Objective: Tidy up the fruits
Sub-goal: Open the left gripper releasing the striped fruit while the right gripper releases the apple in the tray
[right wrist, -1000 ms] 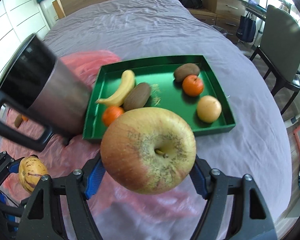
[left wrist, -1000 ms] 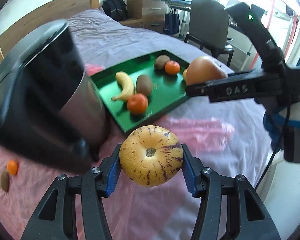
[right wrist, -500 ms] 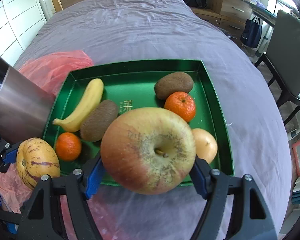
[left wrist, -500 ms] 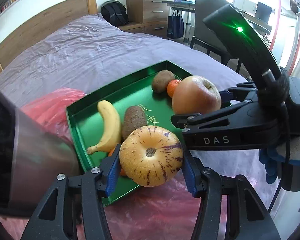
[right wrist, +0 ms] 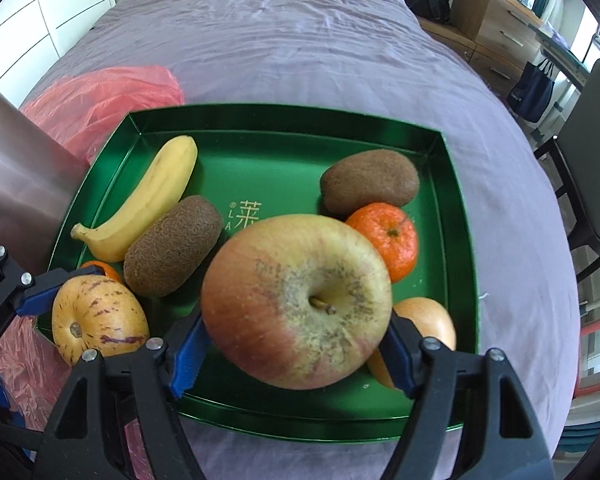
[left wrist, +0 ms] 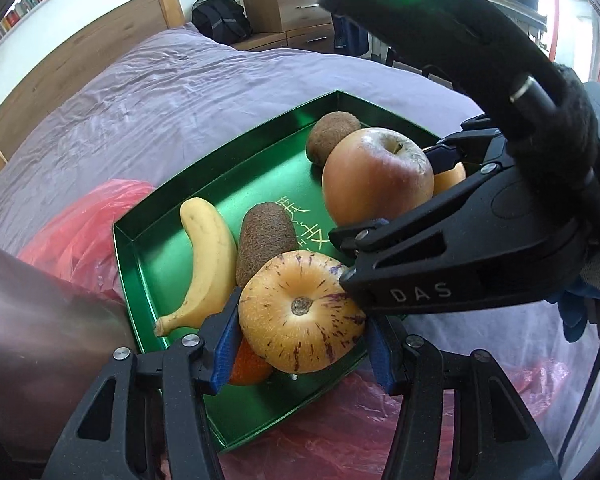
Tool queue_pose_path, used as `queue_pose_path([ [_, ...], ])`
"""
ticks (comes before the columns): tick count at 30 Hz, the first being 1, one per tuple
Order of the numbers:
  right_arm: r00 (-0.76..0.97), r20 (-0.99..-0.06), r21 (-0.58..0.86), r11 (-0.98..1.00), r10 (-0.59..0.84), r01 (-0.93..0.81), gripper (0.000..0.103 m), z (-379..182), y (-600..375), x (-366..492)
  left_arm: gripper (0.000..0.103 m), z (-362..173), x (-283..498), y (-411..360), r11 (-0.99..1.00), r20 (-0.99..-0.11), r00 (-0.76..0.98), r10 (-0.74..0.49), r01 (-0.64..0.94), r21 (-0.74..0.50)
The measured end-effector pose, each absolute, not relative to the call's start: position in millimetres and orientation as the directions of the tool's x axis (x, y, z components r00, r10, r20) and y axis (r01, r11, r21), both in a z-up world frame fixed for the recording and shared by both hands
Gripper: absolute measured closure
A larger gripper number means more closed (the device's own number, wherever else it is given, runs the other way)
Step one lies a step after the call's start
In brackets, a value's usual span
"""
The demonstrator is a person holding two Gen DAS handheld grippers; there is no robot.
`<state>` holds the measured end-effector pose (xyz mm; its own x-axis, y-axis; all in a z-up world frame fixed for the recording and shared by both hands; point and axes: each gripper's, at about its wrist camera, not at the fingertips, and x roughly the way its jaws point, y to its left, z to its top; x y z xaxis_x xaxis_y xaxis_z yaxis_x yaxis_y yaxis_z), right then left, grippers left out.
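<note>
My left gripper point(left wrist: 301, 346) is shut on a yellow, purple-streaked melon point(left wrist: 300, 318), held over the near corner of the green tray point(left wrist: 220, 168). The melon point(right wrist: 98, 320) shows at lower left in the right wrist view. My right gripper point(right wrist: 296, 354) is shut on a large red-yellow apple point(right wrist: 296, 300), also over the tray point(right wrist: 443, 200); the apple point(left wrist: 375, 176) hangs beside the melon. In the tray lie a banana point(right wrist: 144, 200), two kiwis point(right wrist: 172, 244) point(right wrist: 369, 182), a tangerine point(right wrist: 385, 240), a second tangerine point(left wrist: 250, 366) half hidden under the melon, and a yellow fruit point(right wrist: 427, 322).
The tray sits on a purple bedspread point(right wrist: 300, 40). A red plastic bag point(right wrist: 100, 96) lies at its left and under its near side. A steel cup point(right wrist: 16, 168) stands close at the left. A chair point(right wrist: 591, 168) and drawers point(right wrist: 495, 20) stand beyond the bed.
Both grippers moved forward and down with their fruit, from short of the tray to over it. The steel cup slid toward the left edge of both views.
</note>
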<state>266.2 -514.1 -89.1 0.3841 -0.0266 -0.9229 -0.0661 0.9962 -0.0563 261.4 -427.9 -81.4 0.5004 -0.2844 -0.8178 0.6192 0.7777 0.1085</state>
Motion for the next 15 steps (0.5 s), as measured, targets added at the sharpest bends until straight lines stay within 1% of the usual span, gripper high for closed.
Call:
queue_pose_path([
  [4,0.366,-0.931,-0.054,0.995,-0.020,-0.083,0.000,-98,-509,272,0.054,-87,263,-432,0.760,-0.814,0.524,-0.251,0.627,0.170],
  [7,0.350,-0.936,-0.064,0.994,-0.028,-0.091,0.000,-105,-506,276,0.054,-90,266,-435,0.759,-0.820,0.519,-0.241,0.627,0.174],
  [11,0.351,-0.936,-0.073,0.993,-0.035,-0.095,0.000,-107,-504,277,0.053,-93,263,-438,0.746,-0.817,0.532,-0.221,0.632,0.209],
  [15,0.341,-0.939,-0.084,0.991,-0.043,-0.106,0.000,-106,-502,279,0.053,-91,262,-439,0.748,-0.822,0.523,-0.225,0.633,0.197],
])
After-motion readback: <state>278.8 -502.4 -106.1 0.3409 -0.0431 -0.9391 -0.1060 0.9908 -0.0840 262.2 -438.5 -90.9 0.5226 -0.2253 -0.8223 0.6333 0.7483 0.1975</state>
